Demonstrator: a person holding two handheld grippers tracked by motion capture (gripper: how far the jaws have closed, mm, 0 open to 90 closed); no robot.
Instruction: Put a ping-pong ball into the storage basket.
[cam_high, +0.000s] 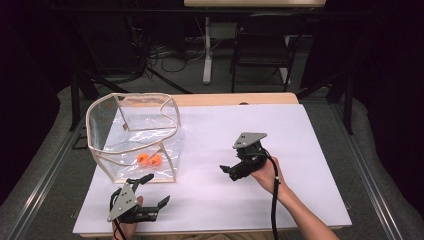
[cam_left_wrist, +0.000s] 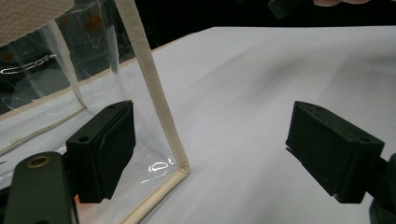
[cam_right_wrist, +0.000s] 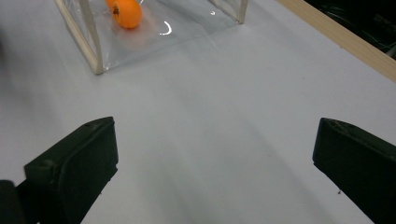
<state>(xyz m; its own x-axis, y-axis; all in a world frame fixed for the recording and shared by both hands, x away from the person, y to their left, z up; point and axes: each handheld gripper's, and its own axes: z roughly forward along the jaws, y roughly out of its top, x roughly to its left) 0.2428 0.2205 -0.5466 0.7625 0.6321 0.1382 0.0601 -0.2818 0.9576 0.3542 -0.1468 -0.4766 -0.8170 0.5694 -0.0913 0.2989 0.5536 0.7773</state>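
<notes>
White table (cam_high: 280, 150), bag trim (cam_left_wrist: 154, 88) between left gripper (cam_left_wrist: 210, 144) jaws up close

In the right gripper view the top edge is cutting off the clear bag (cam_right_wrist: 154, 32) and the orange fruit (cam_right_wrist: 125, 12). In the left gripper view the bag's upper part is running off the top edge, and its contents are showing as faint orange blurs. In the high view the left hand (cam_high: 129, 226) is sitting partly under the left gripper (cam_high: 150, 192).

Your left gripper (cam_high: 151, 191) sits low at the table's near edge, jaws spread wide, empty. Your right gripper (cam_high: 231, 170), tilted leftward over mid-table, has jaws wide apart; your forearm enters from the near edge.
</notes>
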